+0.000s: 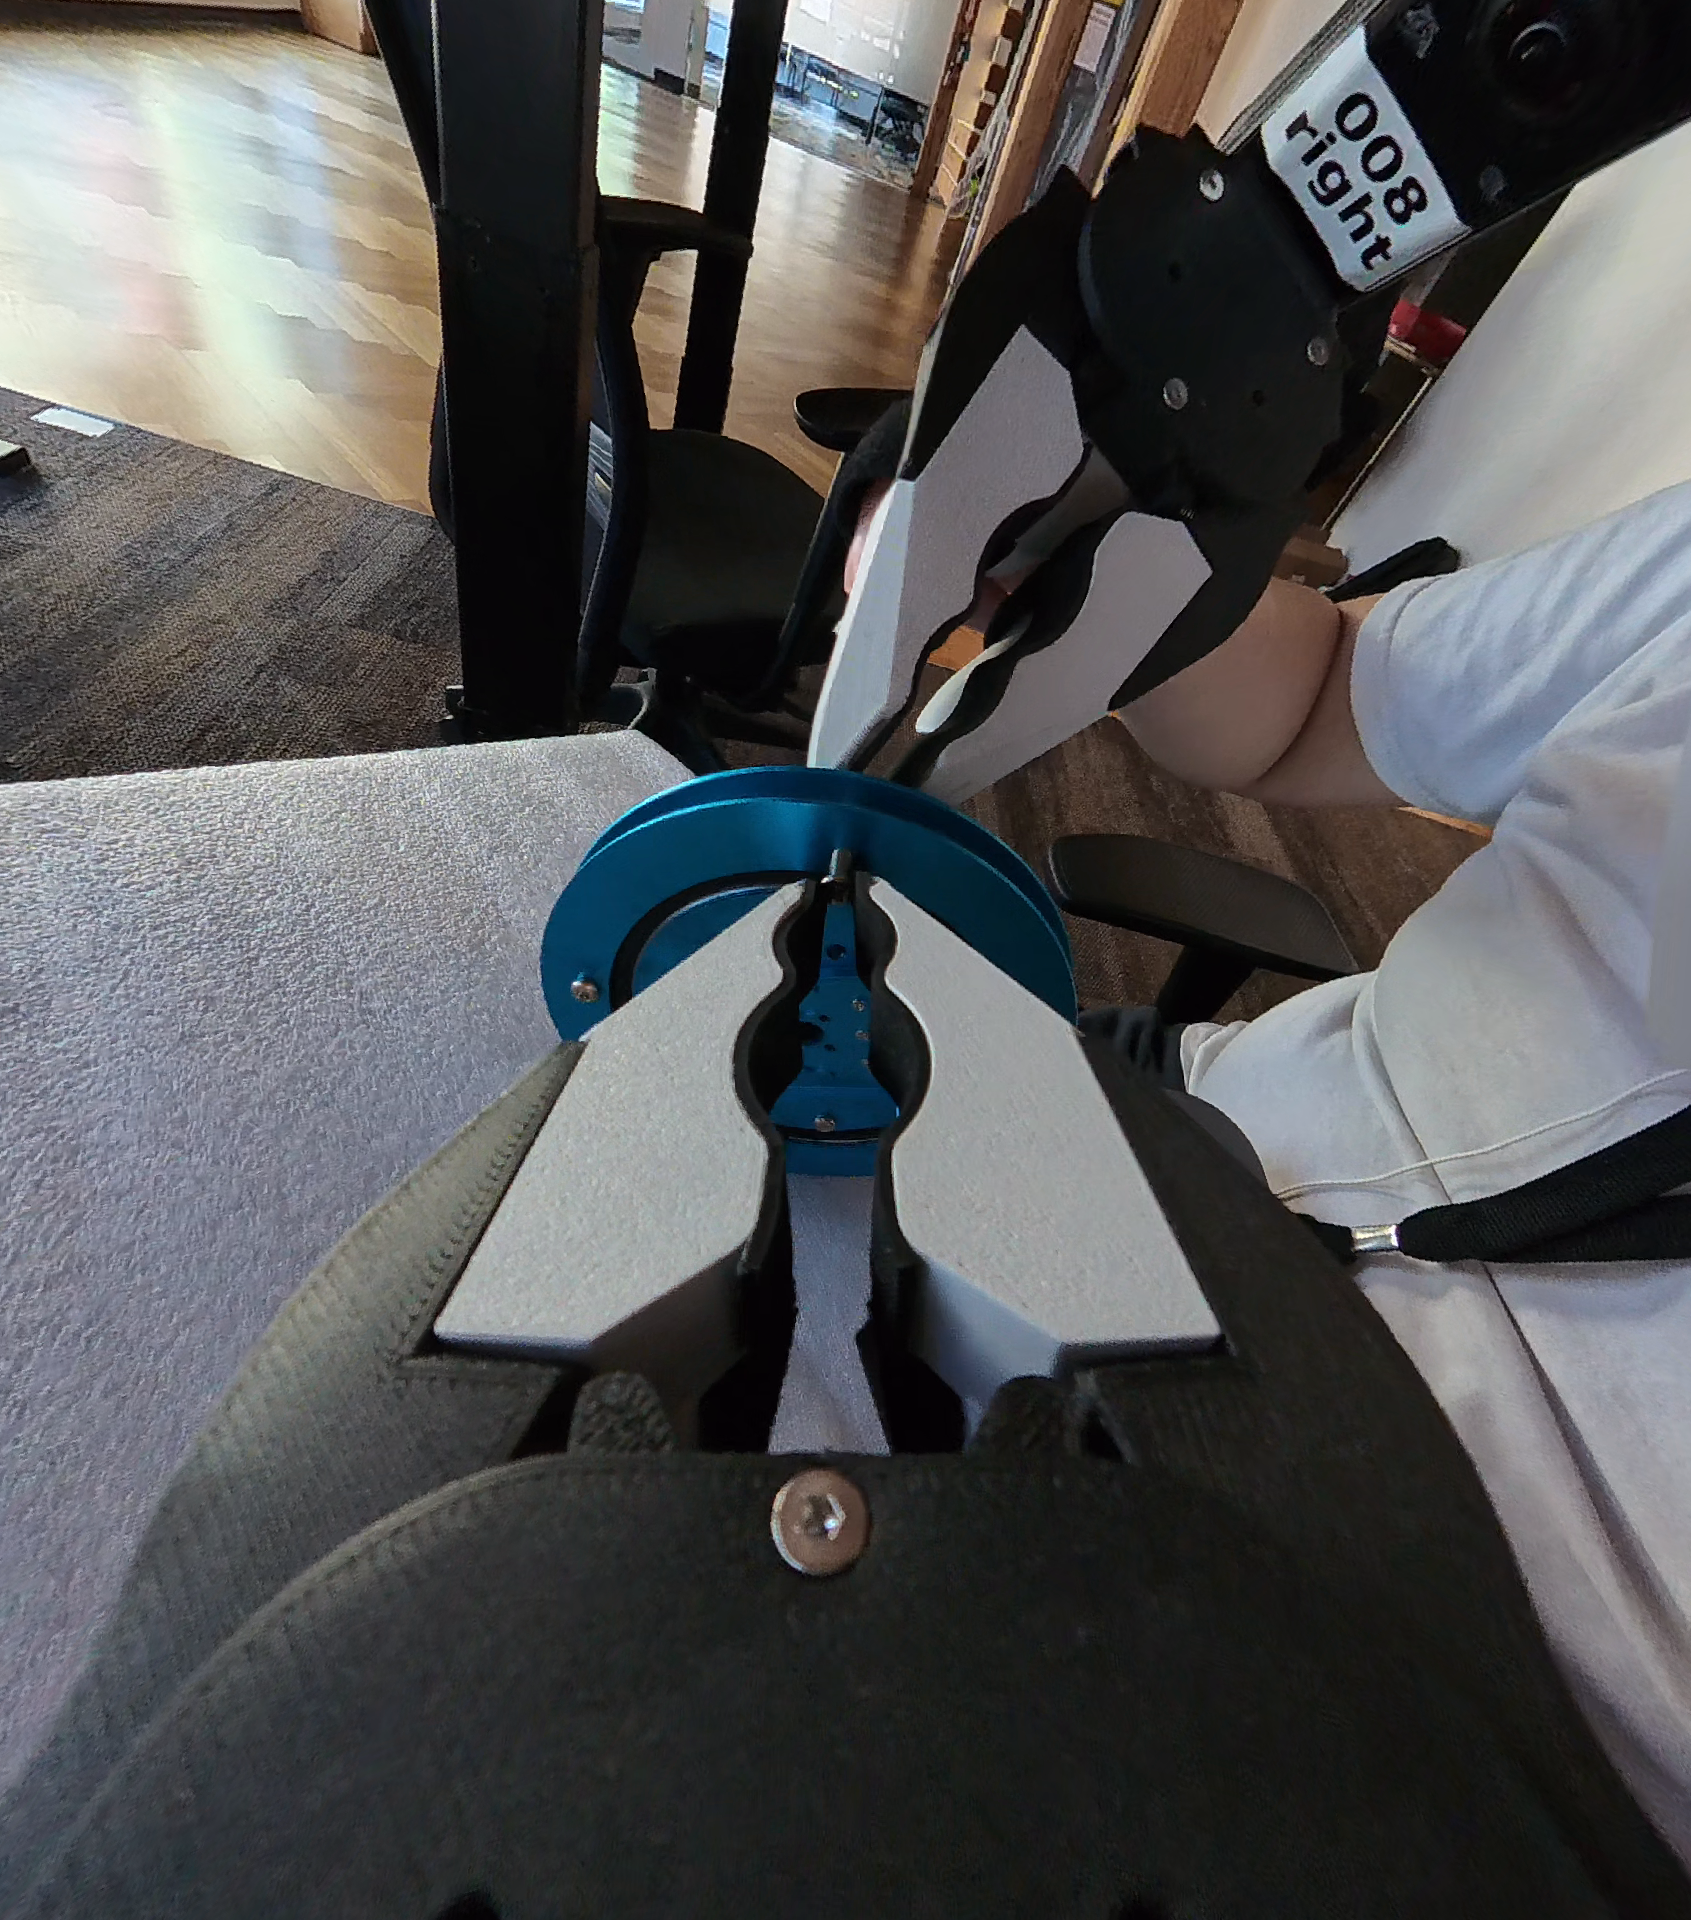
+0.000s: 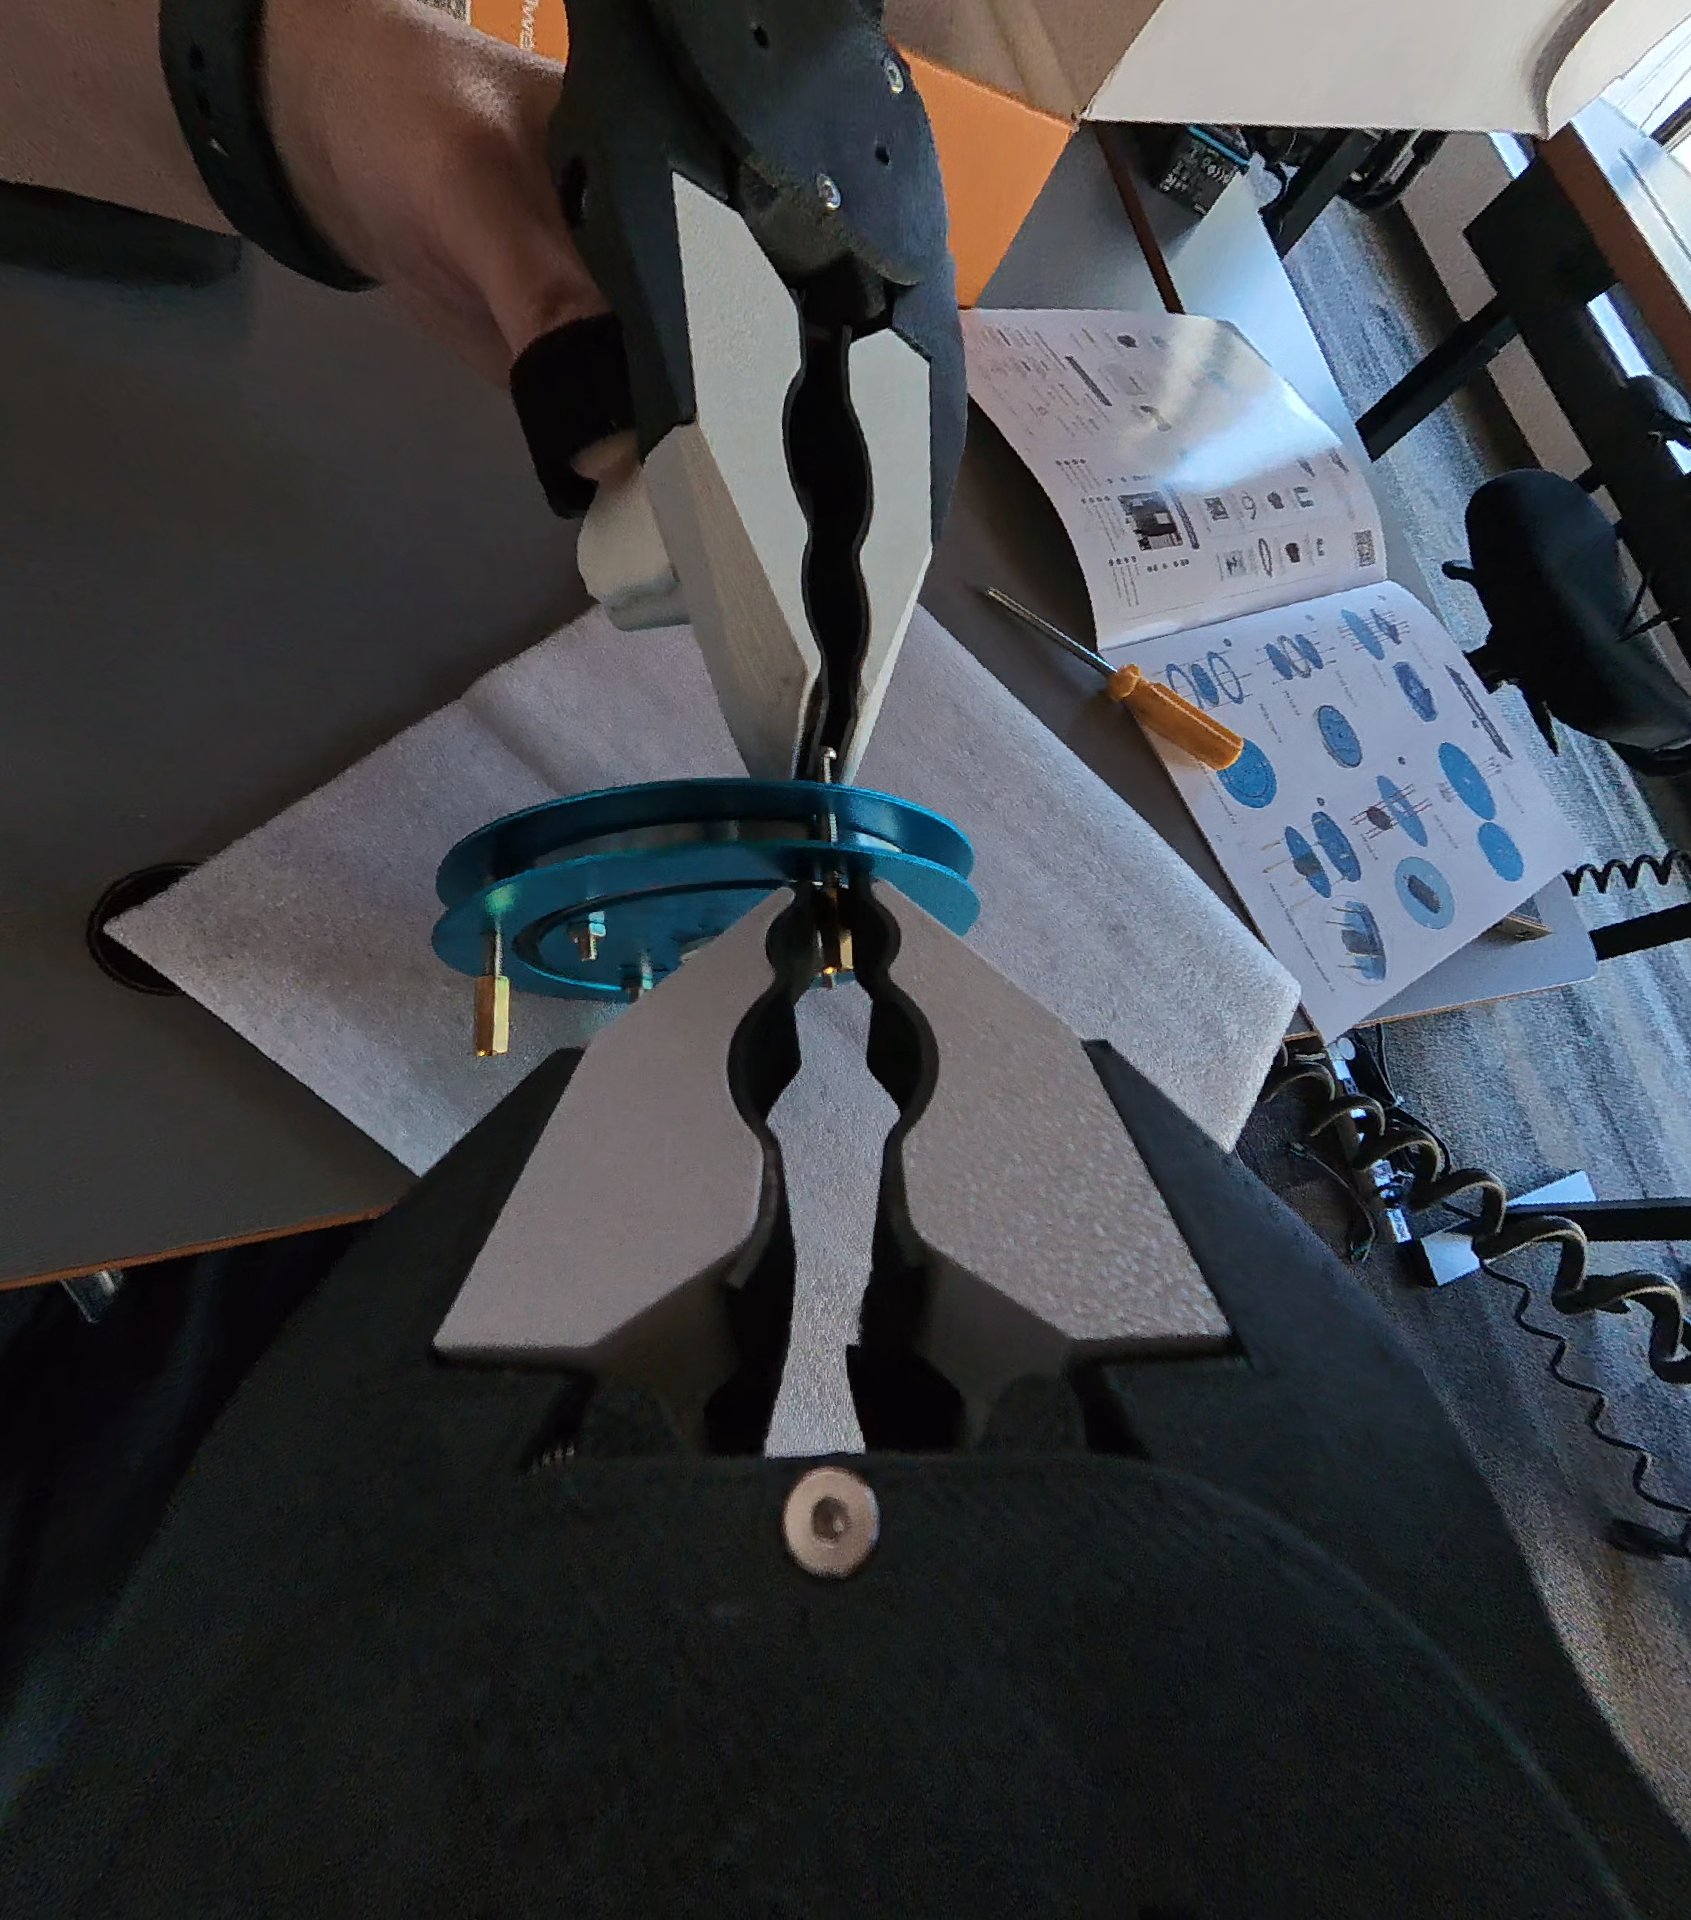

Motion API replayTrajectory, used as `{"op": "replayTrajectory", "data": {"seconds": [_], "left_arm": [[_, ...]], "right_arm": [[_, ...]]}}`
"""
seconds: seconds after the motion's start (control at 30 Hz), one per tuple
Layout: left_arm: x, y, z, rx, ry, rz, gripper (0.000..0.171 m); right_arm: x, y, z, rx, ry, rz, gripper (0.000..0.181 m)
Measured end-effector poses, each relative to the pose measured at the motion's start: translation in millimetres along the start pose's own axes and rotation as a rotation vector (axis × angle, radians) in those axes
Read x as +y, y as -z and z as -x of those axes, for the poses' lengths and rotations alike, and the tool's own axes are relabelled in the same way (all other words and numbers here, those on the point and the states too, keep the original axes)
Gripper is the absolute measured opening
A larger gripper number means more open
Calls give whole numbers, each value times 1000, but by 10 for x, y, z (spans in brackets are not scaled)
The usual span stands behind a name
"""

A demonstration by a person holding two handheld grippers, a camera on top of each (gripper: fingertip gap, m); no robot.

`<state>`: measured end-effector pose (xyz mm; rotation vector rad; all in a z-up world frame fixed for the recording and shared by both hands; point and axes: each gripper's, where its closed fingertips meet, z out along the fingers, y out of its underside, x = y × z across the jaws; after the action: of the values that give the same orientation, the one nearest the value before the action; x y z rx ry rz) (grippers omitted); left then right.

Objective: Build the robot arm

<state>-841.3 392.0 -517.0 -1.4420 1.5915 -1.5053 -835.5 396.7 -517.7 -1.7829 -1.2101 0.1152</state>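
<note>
Gripping at the centre of the left wrist view, the left gripper (image 1: 836, 883) has its grey fingers pinched on a small screw at the rim of the blue anodised metal double-disc assembly (image 1: 716, 862), which stands on edge just past the fingertips above the grey foam sheet (image 1: 197, 987). The right gripper (image 1: 888, 764) comes down from the upper right of that frame, its tips nearly together and touching the top rim of the same assembly. In the right wrist view the right gripper (image 2: 825, 914) sits at the centre, clenched on a short brass hex standoff (image 2: 833, 940) fixed between the two blue discs (image 2: 612, 831), while the left gripper (image 2: 825, 758) reaches down from the top of the frame onto the screw at the disc's far edge, held by a hand (image 2: 467, 208) wearing a black wrist strap. A second brass standoff (image 2: 491, 1013) hangs from the disc's left side. The assembly is held above a white foam sheet (image 2: 1080, 883) lying on a grey table (image 2: 145, 520). To the right lie an orange-handled screwdriver (image 2: 1168, 717) and an open instruction booklet (image 2: 1340, 727) with blue diagrams. Black office chairs and coiled cables occupy the carpeted floor at the right edge.
</note>
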Motion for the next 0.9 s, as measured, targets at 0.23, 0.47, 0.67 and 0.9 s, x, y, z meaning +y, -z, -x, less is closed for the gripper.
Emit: {"op": "replayTrajectory", "data": {"seconds": [0.23, 0.47, 0.67, 0.9], "left_arm": [[-36, 54, 21, 31, 50, -44, 5], [-56, 9, 30, 23, 42, -58, 4], [-48, 9, 18, 49, 70, -61, 3], [-50, -2, 7, 51, 66, -64, 4]], "right_arm": [[24, 12, -23, 22, 20, 18, 5], [41, 25, -26, 15, 8, 18, 5], [34, 34, -26, 49, 68, 1, 5], [63, 55, -29, 77, 95, -4, 5]]}}
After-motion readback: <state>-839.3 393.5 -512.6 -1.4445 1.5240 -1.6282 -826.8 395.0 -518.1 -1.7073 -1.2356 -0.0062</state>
